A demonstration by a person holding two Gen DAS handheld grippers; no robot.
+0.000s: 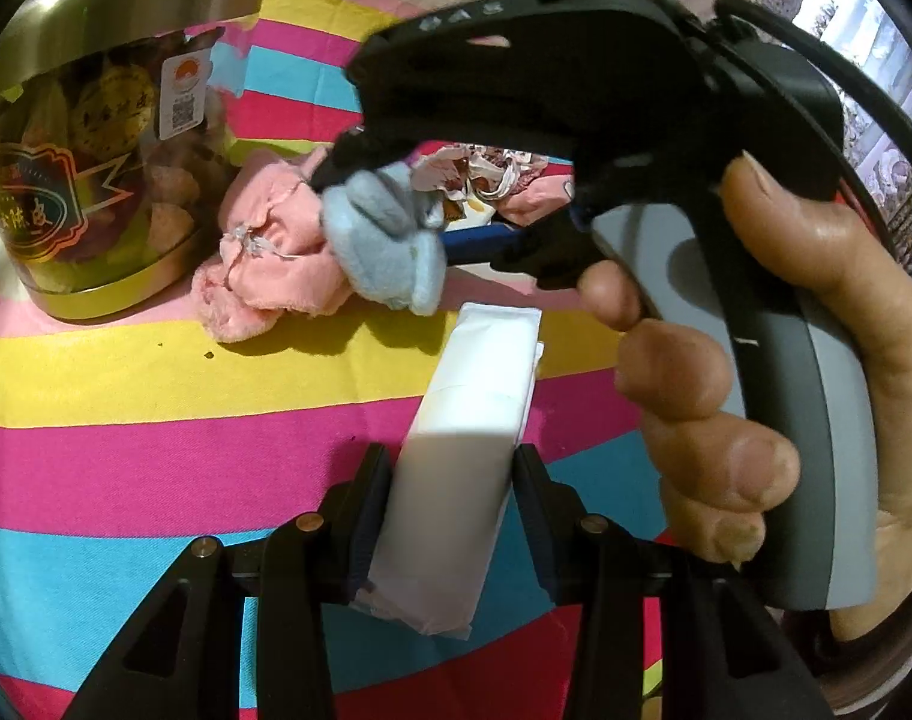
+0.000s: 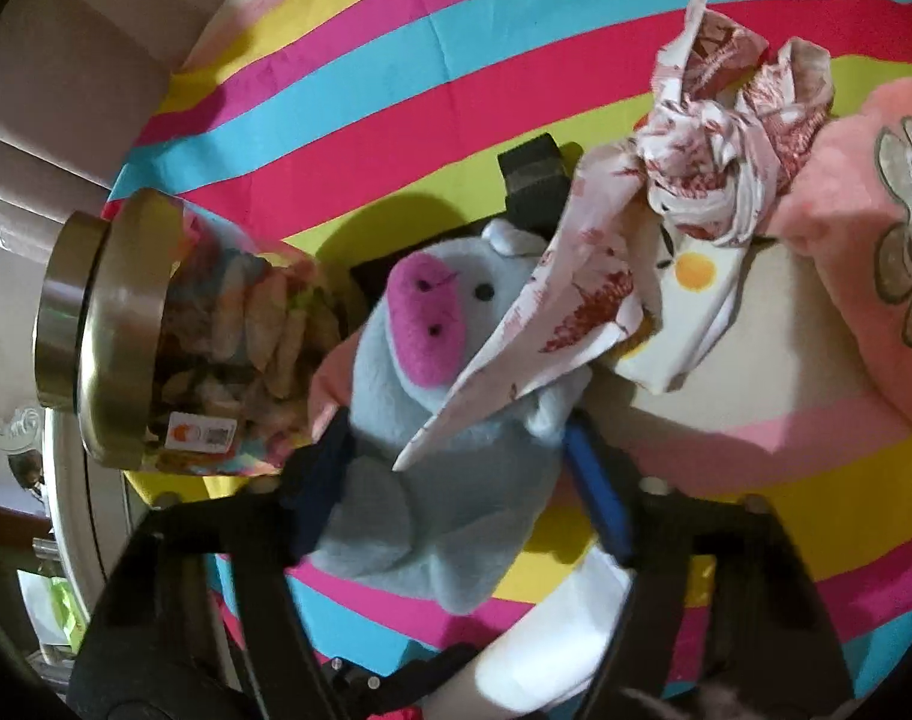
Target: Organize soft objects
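Note:
My left gripper (image 1: 453, 468) is shut on a white tissue pack (image 1: 474, 396) and holds it over the striped cloth. My right gripper (image 2: 456, 450) is shut on a pale blue plush pig (image 2: 432, 420) with a pink snout; in the left wrist view the pig (image 1: 384, 240) hangs from that gripper just beyond the pack. A crumpled red-and-white printed cloth (image 2: 684, 192) drapes over the pig's side. A pink fleece cloth (image 1: 270, 258) lies under the pig. A pink flower-patterned pillow (image 2: 864, 228) lies at the right.
A clear jar with a metal lid (image 1: 90, 150) stands at the left on the striped tablecloth (image 1: 156, 450); it also shows in the right wrist view (image 2: 174, 336). A white cloth with a yellow dot (image 2: 690, 300) lies by the printed cloth.

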